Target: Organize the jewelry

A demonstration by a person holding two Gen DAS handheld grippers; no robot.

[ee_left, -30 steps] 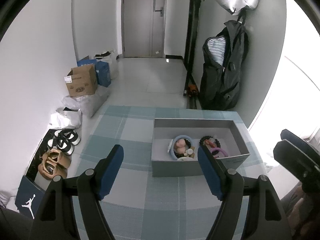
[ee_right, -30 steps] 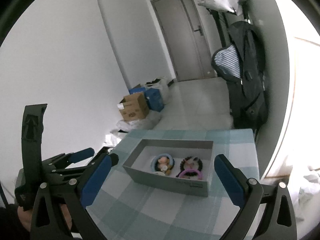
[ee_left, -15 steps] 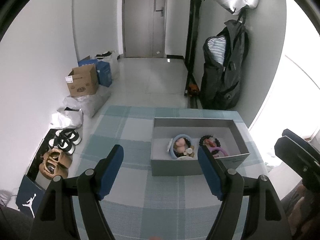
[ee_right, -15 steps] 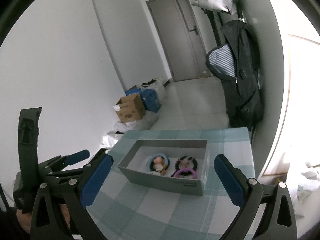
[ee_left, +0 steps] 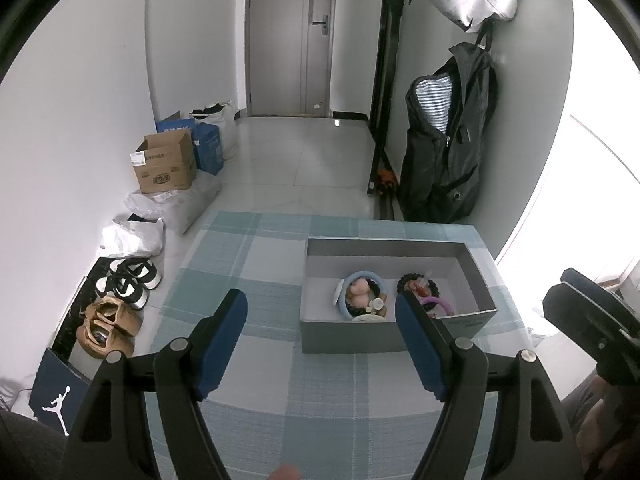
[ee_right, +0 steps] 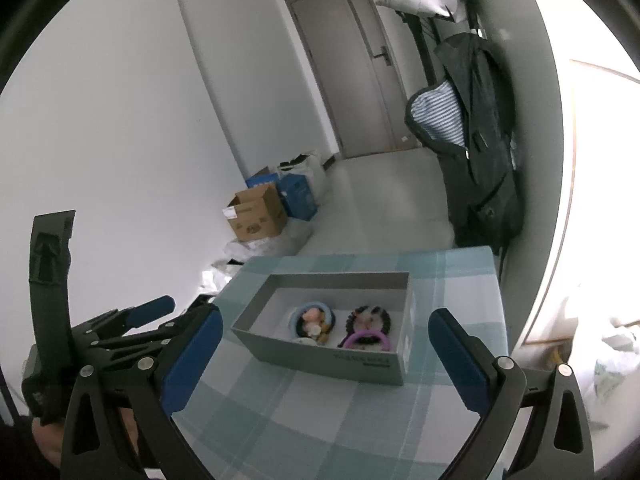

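A grey open box (ee_left: 348, 338) (ee_right: 352, 358) stands on the checked tablecloth. Inside it lie a light-blue ring with pink pieces (ee_left: 362, 293) (ee_right: 314, 315), a dark beaded bracelet (ee_left: 418, 282) (ee_right: 368, 316) and a purple ring (ee_left: 438, 304) (ee_right: 366, 338). My left gripper (ee_left: 320, 340) is open and empty, held above the cloth in front of the box. My right gripper (ee_right: 326, 356) is open and empty, above the table's front right part. The left gripper also shows at the left of the right wrist view (ee_right: 132, 320).
The table (ee_left: 248, 280) ends near the box's far side and right side. On the floor to the left are shoes (ee_left: 128, 280), bags and a cardboard box (ee_left: 164, 168). A black garment bag (ee_left: 448, 140) hangs on the right wall. A door (ee_left: 288, 36) is at the back.
The right wrist view has shifted, so the box sits a little further left and lower in it. The left gripper has barely moved. Both grippers stay open.
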